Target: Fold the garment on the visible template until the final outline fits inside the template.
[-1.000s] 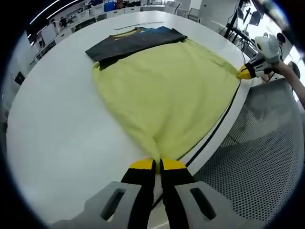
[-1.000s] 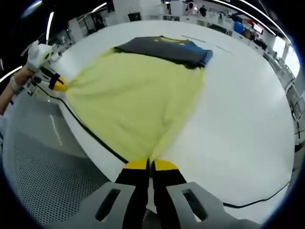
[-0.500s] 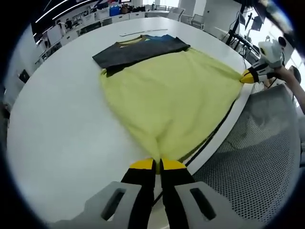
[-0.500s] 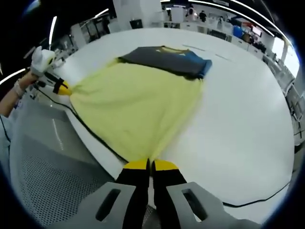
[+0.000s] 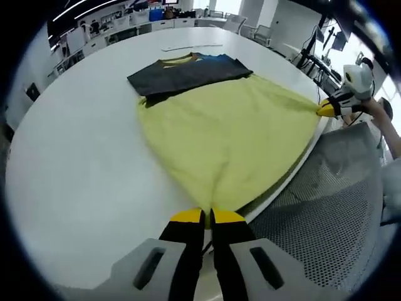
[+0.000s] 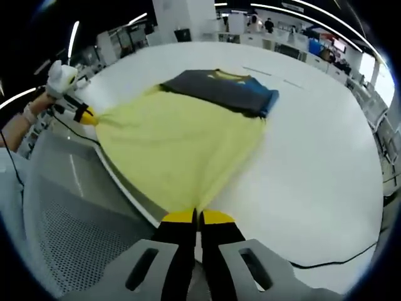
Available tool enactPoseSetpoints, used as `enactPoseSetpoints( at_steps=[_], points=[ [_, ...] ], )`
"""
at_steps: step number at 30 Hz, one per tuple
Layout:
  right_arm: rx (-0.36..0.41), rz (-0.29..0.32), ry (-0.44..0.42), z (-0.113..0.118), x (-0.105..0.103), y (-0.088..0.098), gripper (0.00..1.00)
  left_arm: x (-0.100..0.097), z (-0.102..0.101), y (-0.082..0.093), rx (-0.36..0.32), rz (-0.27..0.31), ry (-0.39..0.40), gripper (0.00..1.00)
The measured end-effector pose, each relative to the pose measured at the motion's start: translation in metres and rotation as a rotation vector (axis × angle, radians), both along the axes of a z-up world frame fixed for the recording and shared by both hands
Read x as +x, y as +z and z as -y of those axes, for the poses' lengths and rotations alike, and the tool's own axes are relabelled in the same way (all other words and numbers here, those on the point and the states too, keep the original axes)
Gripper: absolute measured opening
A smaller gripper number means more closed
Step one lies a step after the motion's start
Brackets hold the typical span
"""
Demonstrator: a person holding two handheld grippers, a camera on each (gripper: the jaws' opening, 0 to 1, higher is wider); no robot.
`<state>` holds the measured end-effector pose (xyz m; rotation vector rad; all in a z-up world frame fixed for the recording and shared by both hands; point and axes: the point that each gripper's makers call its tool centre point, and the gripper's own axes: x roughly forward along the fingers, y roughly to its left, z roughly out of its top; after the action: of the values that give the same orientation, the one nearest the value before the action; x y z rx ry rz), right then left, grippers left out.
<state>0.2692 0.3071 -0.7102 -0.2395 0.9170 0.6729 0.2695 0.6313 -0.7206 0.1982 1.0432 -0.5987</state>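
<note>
A yellow garment (image 5: 229, 132) (image 6: 182, 141) lies stretched flat over the near part of a round white table (image 5: 75, 163) (image 6: 319, 169). My left gripper (image 5: 207, 217) is shut on one near corner of it at the table's edge. In the left gripper view my right gripper (image 5: 324, 110) pinches the other near corner at the right. In the right gripper view my right gripper (image 6: 199, 217) is shut on its corner, and the left gripper (image 6: 89, 117) holds the cloth at the left. The garment's far end overlaps a stack of dark folded garments (image 5: 188, 70) (image 6: 225, 88).
A grey perforated chair seat (image 5: 326, 226) (image 6: 69, 232) sits just off the table's near edge, under the garment's hem. A black cable (image 6: 332, 260) trails on the table. A person's hand in a white glove (image 5: 357, 78) (image 6: 59, 75) holds each far gripper. Desks and chairs stand beyond the table.
Both grippers have pulled the garment's near edge back toward the table's rim and slightly up. The black line along the table's edge is now covered by cloth.
</note>
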Motion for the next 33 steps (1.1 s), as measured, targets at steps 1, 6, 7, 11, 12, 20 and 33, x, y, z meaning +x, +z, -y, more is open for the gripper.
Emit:
enactPoseSetpoints(
  at_steps=[1,6,7,11,12,20,33],
  points=[
    [-0.002,0.004,0.003,0.0,-0.002,0.004,0.02,-0.001,0.0,0.002,-0.003,-0.003,0.004,0.0],
    [-0.005,0.009,0.006,0.001,-0.007,0.011,0.02,-0.003,0.001,0.015,-0.027,0.006,0.026,0.0],
    [-0.005,0.01,0.006,0.001,-0.007,0.013,0.02,-0.004,0.001,0.017,-0.03,0.009,0.025,0.0],
    [-0.007,0.014,0.01,0.0,-0.01,0.019,0.02,-0.004,0.002,0.021,-0.024,0.017,0.022,0.0],
    [-0.008,0.015,0.012,0.0,-0.011,0.02,0.02,-0.004,0.001,0.022,-0.023,0.02,0.022,0.0],
    [-0.02,0.031,0.022,0.001,-0.015,0.034,0.02,-0.006,0.002,0.038,-0.035,0.041,0.034,0.0],
    [-0.031,0.04,0.038,0.001,-0.026,0.049,0.02,-0.016,0.003,0.053,-0.031,0.069,0.031,0.0]
  ],
)
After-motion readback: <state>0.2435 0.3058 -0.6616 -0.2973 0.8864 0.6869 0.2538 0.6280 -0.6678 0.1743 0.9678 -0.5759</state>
